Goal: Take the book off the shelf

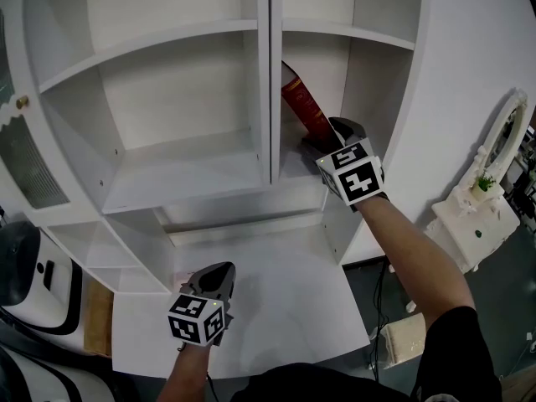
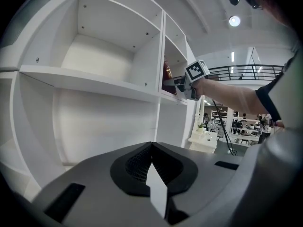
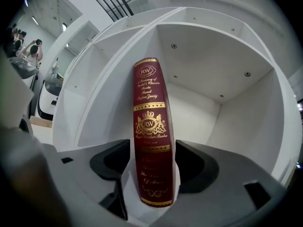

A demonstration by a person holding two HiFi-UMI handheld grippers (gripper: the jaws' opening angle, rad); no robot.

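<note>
Right claw (image 1: 323, 139): jaws spread wide, one on each side of the red book (image 3: 151, 126), pads just beside the covers and not clamping them. Nothing is gripped. The gilt-lettered spine faces the claw, and its lower end sits between the jaws. The book stands in the middle compartment of the right-hand column of the white shelf unit (image 1: 184, 174). In the head view it is tilted, its top leaning toward the centre divider (image 1: 270, 74) and its foot on the compartment floor. The person's right forearm (image 1: 419, 258) reaches up and in from the lower right. Left claw (image 2: 151, 145): jaws closed together, nothing between them, held low over the white worktop (image 1: 285, 300) in front of the shelf unit, well apart from the book. The other compartments in sight hold nothing.
</note>
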